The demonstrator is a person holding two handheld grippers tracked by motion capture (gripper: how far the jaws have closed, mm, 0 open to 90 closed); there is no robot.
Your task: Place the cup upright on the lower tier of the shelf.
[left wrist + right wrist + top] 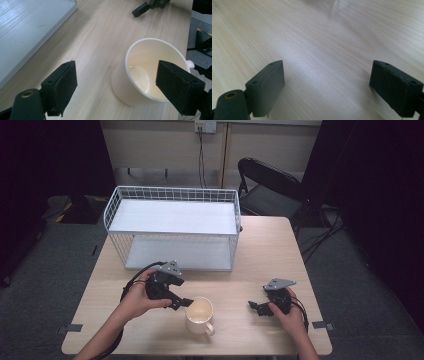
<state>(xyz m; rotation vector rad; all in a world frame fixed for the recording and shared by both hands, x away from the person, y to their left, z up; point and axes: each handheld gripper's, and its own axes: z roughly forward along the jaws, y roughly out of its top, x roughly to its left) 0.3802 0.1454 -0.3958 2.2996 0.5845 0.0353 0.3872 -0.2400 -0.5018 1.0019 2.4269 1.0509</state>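
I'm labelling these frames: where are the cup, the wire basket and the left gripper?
cup (199, 312): high view, inner wall.
wire basket (172, 194): high view, far rim.
left gripper (116, 87): left gripper view, midway between its fingertips.

The person's left forearm comes in from the near left edge and angles toward the middle of the scene. The left hand (136, 299) wraps the body of the black two-jaw left gripper (186, 303), which points right and slightly down, its grey three-cornered plate on top and a black cable looping back past the wrist. Its jaws stand wide apart, nothing pressed between the pads (65, 86). The right hand (291, 312) enters from the near right and holds the black two-jaw right gripper (253, 306), pointing left, low and close to level. Its jaws are also spread wide, the pads (272, 82) gripping nothing.
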